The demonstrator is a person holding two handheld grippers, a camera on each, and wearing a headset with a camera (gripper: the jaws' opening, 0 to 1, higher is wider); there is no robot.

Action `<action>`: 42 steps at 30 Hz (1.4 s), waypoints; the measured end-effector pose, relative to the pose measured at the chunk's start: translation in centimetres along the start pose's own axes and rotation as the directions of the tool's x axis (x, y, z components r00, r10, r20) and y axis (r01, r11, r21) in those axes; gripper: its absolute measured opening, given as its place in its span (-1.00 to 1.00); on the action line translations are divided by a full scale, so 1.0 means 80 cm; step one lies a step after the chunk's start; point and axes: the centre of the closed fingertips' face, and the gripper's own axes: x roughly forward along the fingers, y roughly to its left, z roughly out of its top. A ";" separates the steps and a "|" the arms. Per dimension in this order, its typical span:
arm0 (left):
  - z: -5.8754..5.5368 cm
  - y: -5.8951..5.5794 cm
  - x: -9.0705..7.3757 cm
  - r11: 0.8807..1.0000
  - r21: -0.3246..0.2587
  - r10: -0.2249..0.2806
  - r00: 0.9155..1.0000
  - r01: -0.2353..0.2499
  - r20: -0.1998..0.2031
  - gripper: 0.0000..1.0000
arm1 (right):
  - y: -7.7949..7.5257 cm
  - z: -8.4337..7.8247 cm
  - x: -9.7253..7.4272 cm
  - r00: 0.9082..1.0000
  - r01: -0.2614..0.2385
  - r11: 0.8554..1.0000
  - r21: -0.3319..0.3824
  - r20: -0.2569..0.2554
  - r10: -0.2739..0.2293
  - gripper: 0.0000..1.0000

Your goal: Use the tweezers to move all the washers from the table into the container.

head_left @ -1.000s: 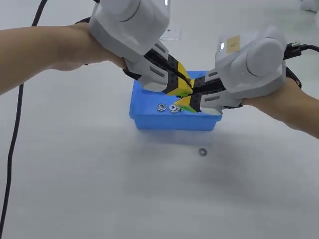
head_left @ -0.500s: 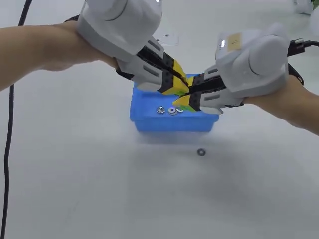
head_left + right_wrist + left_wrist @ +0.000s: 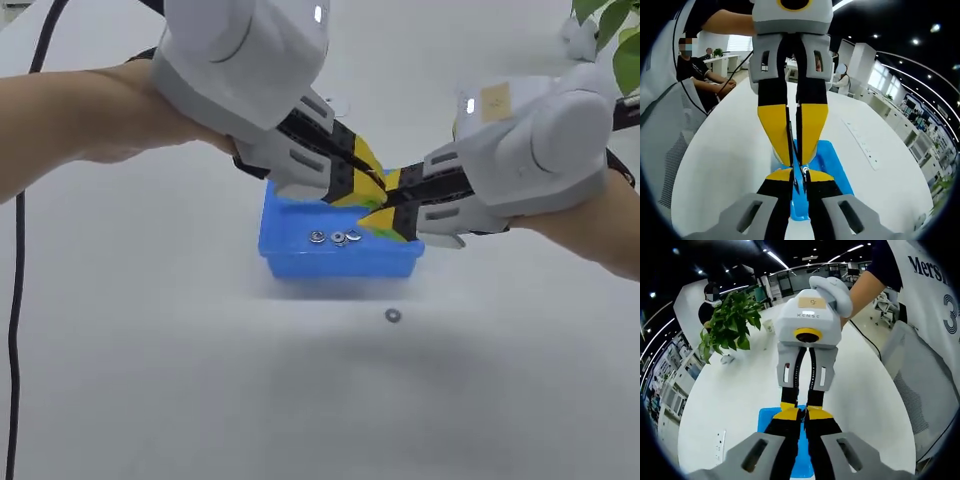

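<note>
A blue container (image 3: 330,262) stands mid-table with three washers (image 3: 337,237) inside. One washer (image 3: 392,316) lies on the table just in front of it. My left gripper (image 3: 368,185) comes in from the upper left and my right gripper (image 3: 388,214) from the right. Their yellow tips meet over the container's right half. In the right gripper view thin dark tweezers (image 3: 792,150) run between my right gripper's (image 3: 799,176) jaws and the left gripper's (image 3: 794,152) jaws, and both look shut on them. The left gripper view has the container (image 3: 771,417) below the touching tips.
A black cable (image 3: 18,300) trails down the table's left side. A potted plant (image 3: 605,20) stands at the far right corner. A white power strip (image 3: 862,142) lies beyond the container. People sit at desks (image 3: 690,65) past the table.
The head camera has shifted, so the scene sits a little lower. Both grippers stay tip to tip over the container. The lone washer has not moved.
</note>
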 end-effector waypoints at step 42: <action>-0.002 -0.096 0.030 0.998 -0.006 -0.059 0.998 0.059 -0.020 -0.86 | 0.099 -0.037 -0.016 0.999 -0.033 0.994 0.104 -0.039 0.037 -0.78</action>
